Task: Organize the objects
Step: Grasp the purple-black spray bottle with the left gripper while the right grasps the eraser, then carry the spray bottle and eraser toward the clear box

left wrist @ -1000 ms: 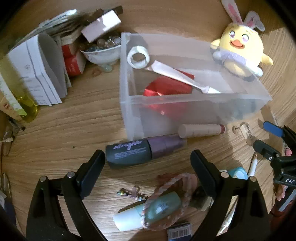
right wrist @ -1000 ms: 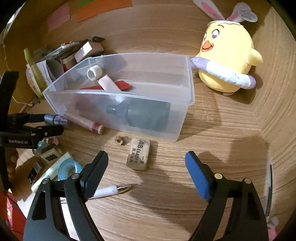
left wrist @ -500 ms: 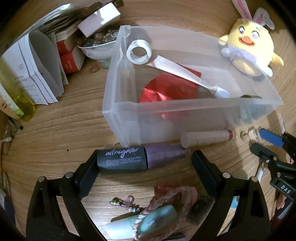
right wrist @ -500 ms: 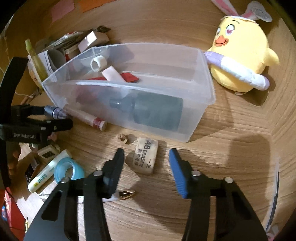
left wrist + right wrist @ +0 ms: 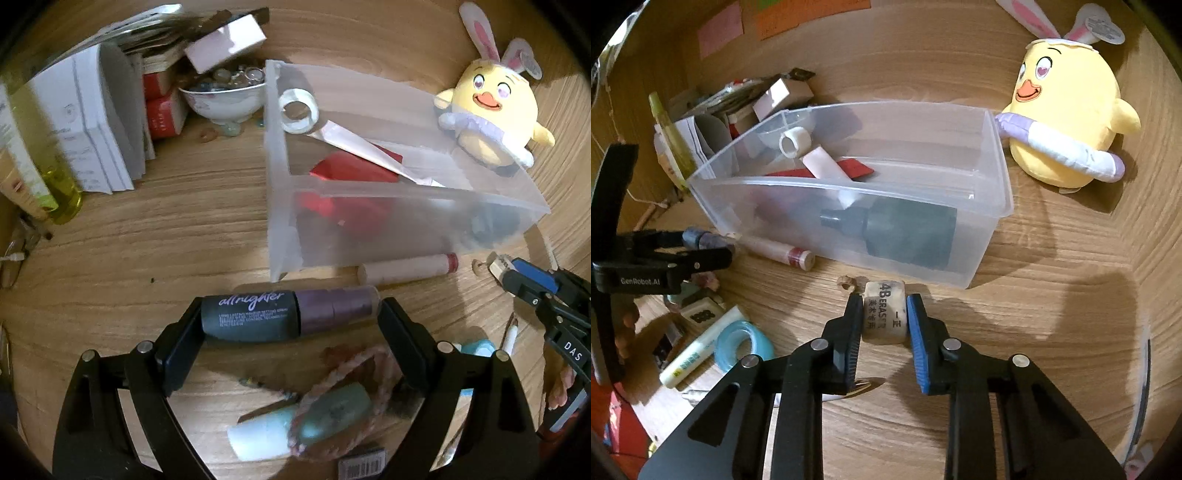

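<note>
Eraser on the desk sits between the pads of my right hand-held gripper, whose jaws are closing and already touch both its sides. My left hand-held gripper is closing endwise around the dark spray bottle lying on the desk; its ends meet the pads. Just past both stands the clear plastic bin, holding a tape roll, something red and a dark bottle. Beyond it sits a yellow chick plush.
</note>
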Available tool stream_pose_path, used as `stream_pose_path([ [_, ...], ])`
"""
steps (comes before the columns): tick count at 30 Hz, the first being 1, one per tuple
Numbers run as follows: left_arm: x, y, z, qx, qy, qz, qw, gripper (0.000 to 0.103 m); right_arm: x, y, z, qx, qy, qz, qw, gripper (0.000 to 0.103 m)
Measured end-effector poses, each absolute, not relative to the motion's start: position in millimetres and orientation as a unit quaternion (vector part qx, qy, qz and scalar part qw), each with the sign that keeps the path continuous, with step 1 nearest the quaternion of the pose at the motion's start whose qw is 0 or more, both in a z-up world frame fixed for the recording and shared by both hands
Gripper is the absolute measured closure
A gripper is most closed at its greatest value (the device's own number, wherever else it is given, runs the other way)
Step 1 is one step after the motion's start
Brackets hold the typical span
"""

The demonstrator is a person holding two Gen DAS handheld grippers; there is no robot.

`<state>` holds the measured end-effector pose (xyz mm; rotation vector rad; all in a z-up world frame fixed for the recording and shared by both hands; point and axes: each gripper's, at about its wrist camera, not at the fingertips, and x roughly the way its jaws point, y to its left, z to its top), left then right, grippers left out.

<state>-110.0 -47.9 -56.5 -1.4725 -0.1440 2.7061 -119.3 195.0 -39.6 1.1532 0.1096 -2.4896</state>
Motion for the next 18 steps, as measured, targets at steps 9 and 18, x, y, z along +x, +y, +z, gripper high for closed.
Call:
stream_pose_path([
  [9, -90.4, -51.8, -30.9, -0.439, -0.051, 0.897, 0.027, 0.012, -108.9, 188.0, -21.5, 0.384, 0.041, -0.899, 0.205, 0.081],
  [18, -82.3, -38.6, 3.3, -0.385, -0.04, 0.921, 0.041, 0.012, -106.2, 179.1, 2.7, 0.349, 0.045, -0.912, 0.212, 0.081],
])
